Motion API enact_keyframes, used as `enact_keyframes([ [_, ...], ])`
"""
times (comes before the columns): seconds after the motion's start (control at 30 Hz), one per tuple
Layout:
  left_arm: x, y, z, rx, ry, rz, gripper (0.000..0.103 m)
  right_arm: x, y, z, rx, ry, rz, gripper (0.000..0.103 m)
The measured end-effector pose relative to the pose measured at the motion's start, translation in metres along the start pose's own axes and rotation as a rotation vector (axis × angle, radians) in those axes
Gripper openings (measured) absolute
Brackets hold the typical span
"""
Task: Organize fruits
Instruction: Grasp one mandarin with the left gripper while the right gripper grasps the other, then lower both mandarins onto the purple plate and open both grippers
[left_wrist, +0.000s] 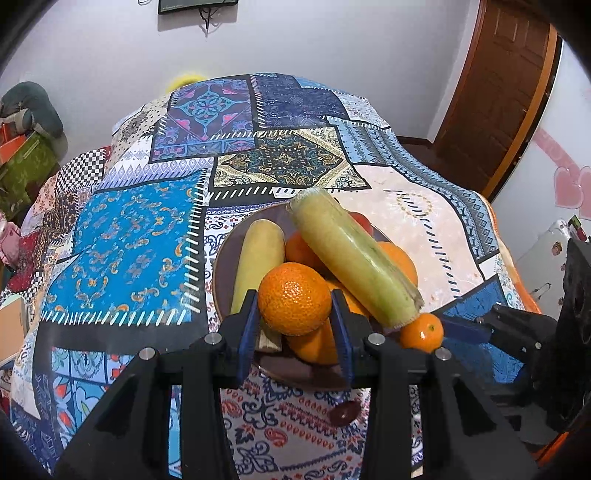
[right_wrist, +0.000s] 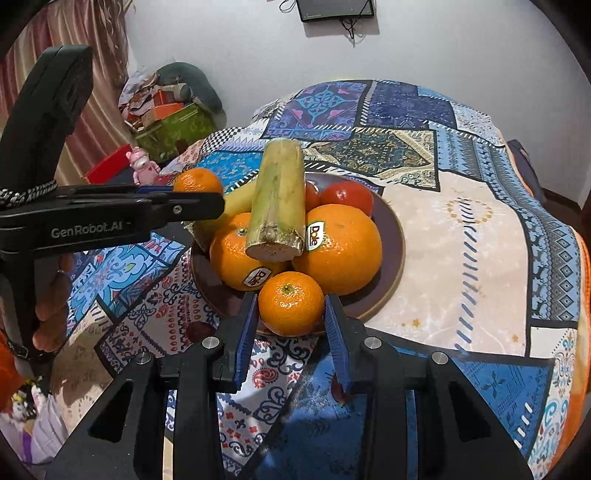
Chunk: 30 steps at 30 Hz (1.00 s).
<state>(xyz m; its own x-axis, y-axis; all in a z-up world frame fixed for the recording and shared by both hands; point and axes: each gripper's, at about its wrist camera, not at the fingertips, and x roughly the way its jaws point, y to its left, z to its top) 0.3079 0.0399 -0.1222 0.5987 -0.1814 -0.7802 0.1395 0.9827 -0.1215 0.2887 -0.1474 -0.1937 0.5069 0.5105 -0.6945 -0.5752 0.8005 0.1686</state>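
Left wrist view: left gripper (left_wrist: 295, 314) fingers are pinching a round orange mandarin (left_wrist: 293, 298) over the dark brown round plate (left_wrist: 223, 266) piled with fruit, mid worktop (left_wrist: 122, 251).

Right wrist view: right gripper (right_wrist: 290, 314) fingers pinch a smaller orange tangerine (right_wrist: 291, 303) at the plate's near rim.

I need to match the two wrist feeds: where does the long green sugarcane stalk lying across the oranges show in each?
Left wrist: sugarcane stalk runs diagonally, centre to lower right, just right of the left gripper's mandarin.
Right wrist: stalk stands at centre, cut end facing the camera.
Shared landmark: brown plate.
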Motion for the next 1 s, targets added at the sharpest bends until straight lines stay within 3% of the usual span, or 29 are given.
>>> enact_keyframes([
  [0.47,0.016,0.001,0.001,0.006,-0.015,0.019,0.037,0.018,0.001,-0.001,0.0,0.027,0.016,0.034],
  [0.57,0.016,0.003,0.001,0.002,-0.019,0.023,0.039,0.021,0.001,0.0,0.0,0.031,0.016,0.034],
  [0.7,0.015,0.004,0.0,-0.006,-0.021,0.017,0.05,0.024,0.0,0.0,0.001,0.038,0.015,0.034],
  [1.0,0.005,-0.001,-0.01,0.009,-0.043,0.031,0.051,0.027,-0.001,0.001,0.007,0.047,0.014,0.034],
])
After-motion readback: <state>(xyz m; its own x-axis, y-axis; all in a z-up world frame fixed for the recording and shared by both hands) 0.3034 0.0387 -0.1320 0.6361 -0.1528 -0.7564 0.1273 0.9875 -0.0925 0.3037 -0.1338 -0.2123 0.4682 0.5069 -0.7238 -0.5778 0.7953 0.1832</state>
